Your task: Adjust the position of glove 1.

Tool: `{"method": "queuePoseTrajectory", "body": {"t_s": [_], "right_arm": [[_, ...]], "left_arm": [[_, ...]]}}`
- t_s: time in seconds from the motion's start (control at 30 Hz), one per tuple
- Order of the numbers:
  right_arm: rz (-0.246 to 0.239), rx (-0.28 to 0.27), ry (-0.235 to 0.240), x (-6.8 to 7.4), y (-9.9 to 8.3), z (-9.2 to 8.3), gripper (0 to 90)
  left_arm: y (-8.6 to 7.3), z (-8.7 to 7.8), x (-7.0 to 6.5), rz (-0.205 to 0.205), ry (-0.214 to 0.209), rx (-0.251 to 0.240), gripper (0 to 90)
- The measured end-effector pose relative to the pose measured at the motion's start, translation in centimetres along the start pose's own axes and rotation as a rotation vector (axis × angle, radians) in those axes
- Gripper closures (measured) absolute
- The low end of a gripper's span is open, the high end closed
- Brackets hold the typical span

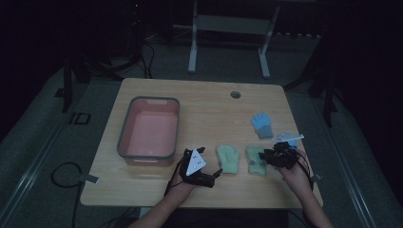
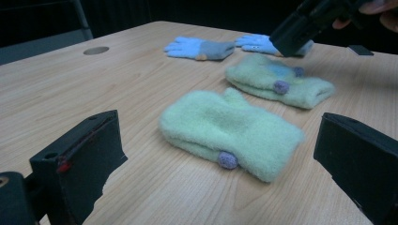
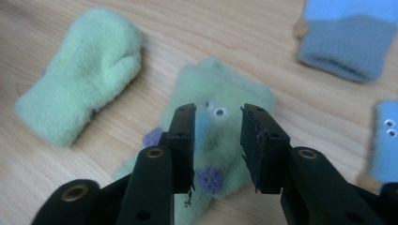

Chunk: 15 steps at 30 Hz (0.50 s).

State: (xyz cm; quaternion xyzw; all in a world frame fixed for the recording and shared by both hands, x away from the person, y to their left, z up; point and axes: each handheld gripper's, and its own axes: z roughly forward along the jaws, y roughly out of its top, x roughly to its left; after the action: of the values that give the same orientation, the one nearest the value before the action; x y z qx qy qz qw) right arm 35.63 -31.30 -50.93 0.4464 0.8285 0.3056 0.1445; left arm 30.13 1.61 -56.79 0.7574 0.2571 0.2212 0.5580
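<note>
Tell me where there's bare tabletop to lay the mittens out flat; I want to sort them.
Bare wood runs along the far edge around the round hole, and between the pink bin and the green mittens. The near right is crowded: both green mittens, two blue gloves, the left gripper and right gripper.

Wooden table [image 1: 209, 102], pink tub [image 1: 149, 130], two green mittens [image 1: 228, 158], two blue gloves [image 1: 262, 124]

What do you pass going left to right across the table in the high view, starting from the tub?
Pink tub → left gripper → plain green mitten → green mitten with purple dots → right gripper, jaws partly apart over that mitten. The two blue gloves lie farther back, so they are left out.
</note>
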Motion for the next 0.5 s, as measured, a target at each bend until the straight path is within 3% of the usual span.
{"method": "queuePoseTrajectory", "body": {"t_s": [0.17, 0.33, 0.5], "right_arm": [[0.017, -0.02, 0.024, 0.0, -0.9, 0.7, 63.8], [-0.014, 0.003, -0.018, 0.6, -1.8, 1.8, 64.2], [-0.008, 0.002, -0.041, 0.9, -2.3, 2.1, 68.1]], "left_arm": [[0.0, 0.0, 0.0, -0.002, 0.003, -0.003, 1.9], [-0.1, -0.3, -0.1, -0.002, 0.01, -0.011, 1.9], [-0.1, -0.3, 0.0, -0.008, 0.011, -0.009, 1.9]]}}
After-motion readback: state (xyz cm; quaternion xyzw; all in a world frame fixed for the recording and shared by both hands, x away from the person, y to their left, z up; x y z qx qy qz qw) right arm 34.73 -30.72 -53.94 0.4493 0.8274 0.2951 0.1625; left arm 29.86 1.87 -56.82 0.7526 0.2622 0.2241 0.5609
